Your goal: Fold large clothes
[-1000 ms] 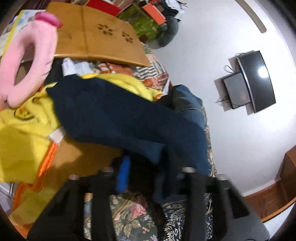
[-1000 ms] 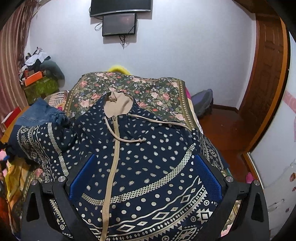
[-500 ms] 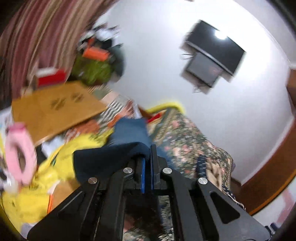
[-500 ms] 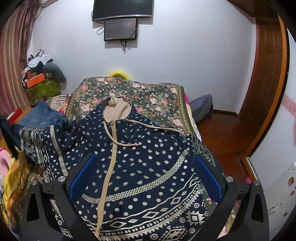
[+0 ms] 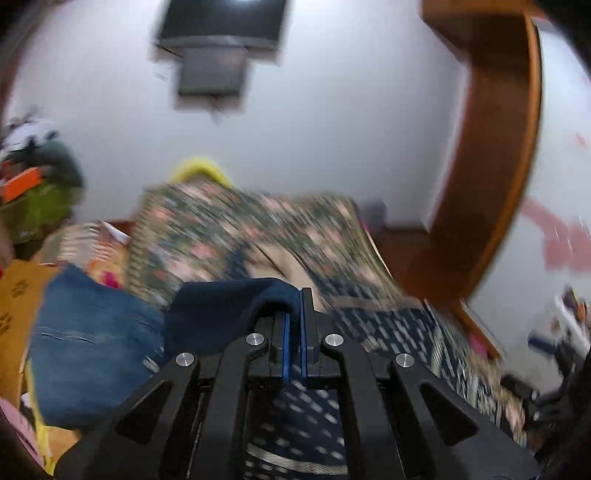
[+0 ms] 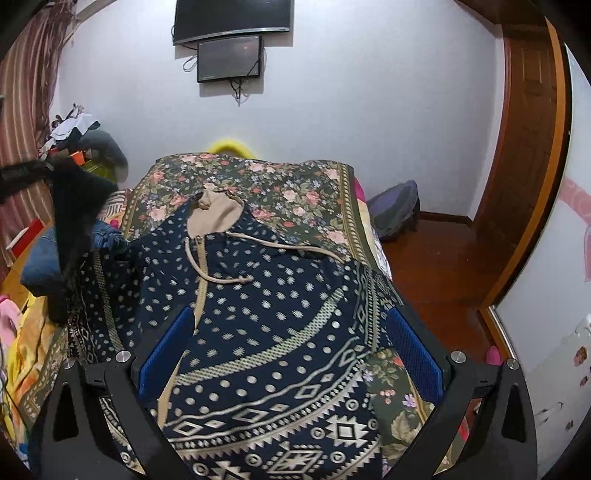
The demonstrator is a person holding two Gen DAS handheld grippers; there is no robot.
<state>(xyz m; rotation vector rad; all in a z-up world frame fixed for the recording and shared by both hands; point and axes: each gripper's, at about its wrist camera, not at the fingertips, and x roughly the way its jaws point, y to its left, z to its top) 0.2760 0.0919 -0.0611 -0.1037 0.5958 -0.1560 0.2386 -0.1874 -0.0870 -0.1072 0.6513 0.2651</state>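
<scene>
A navy hooded jacket (image 6: 266,295) with cream dots, a tan zip and tan hood lies face up on the floral bedspread (image 6: 280,184). My left gripper (image 5: 294,295) is shut on the jacket's dark sleeve cuff (image 5: 229,306) and holds it raised; in the right wrist view the sleeve (image 6: 74,221) hangs at the left from that gripper. My right gripper (image 6: 290,347) is open, its blue pads over the jacket's lower body, holding nothing.
Folded blue jeans (image 5: 92,343) and yellow clothes (image 6: 22,354) lie left of the bed. A TV (image 6: 232,16) hangs on the far wall. A purple bag (image 6: 395,214) sits on the wooden floor at the right, by a wooden door (image 6: 524,147).
My left gripper has swung right and up with the sleeve, from over the yellow clothes to facing along the bed. The right gripper has barely moved.
</scene>
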